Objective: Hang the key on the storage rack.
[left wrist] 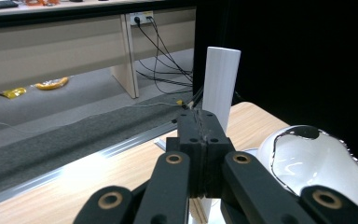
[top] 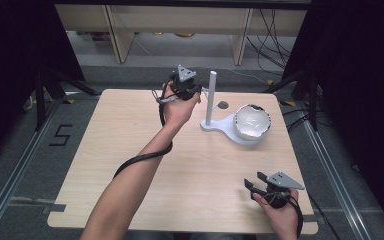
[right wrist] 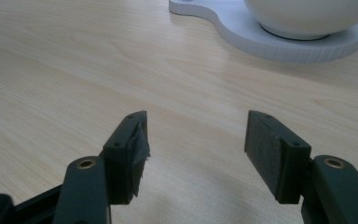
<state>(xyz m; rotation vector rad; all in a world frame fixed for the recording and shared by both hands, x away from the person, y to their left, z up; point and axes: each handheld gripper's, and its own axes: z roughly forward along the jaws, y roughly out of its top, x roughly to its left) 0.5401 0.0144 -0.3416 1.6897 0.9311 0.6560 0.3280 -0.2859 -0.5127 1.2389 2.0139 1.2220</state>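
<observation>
A white stand [top: 219, 126] with an upright post [top: 211, 95] sits at the table's far right, and a white bowl [top: 252, 121] with a dark wavy rim rests on its round base. My left gripper [top: 199, 90] is held above the table just left of the post, jaws pressed together with nothing between them. In the left gripper view the shut left gripper [left wrist: 200, 128] points at the post [left wrist: 220, 84], with the bowl [left wrist: 317, 161] to its right. My right gripper [top: 250, 184] hovers low at the front right, open. The right gripper [right wrist: 196, 135] faces the stand's base [right wrist: 279, 46] and the bowl [right wrist: 307, 11].
The light wooden table [top: 130, 150] stands on a grey floor, with black curtains on both sides. A bench's legs and loose cables lie beyond the far edge. The left gripper's cable [top: 140, 159] trails along the forearm.
</observation>
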